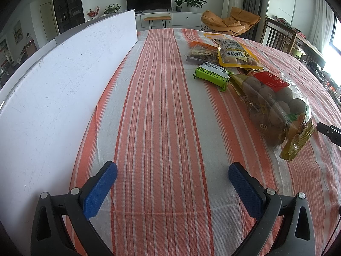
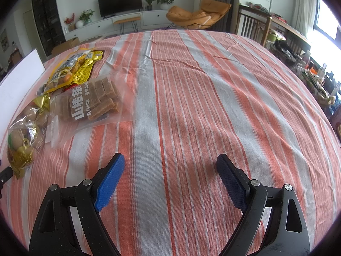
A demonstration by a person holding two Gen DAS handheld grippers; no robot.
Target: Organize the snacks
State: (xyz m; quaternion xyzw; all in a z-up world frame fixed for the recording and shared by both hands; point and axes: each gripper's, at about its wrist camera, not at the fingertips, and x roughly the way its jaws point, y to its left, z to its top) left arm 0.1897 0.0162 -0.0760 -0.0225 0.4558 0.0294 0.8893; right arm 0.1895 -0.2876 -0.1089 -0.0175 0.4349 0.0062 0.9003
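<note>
Across the striped tablecloth (image 2: 191,98), bare room lies ahead of the right gripper (image 2: 170,177), spread wide, empty. Only the left gripper (image 1: 172,183), equally spread and empty, sees the white board (image 1: 64,81) on its left; snack bags (image 1: 275,98) lie ahead-right, the green bar (image 1: 213,75) beyond.

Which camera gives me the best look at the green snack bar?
The left wrist view. The green snack bar lies there in full on the striped tablecloth, beside the bag of round brown snacks. The right wrist view doesn't show it at all.

Snack bags (image 1: 251,72) clustered on tablecloth (image 1: 157,111); board (image 1: 59,81) at left; bar pack (image 2: 93,100) right of cluster.
</note>
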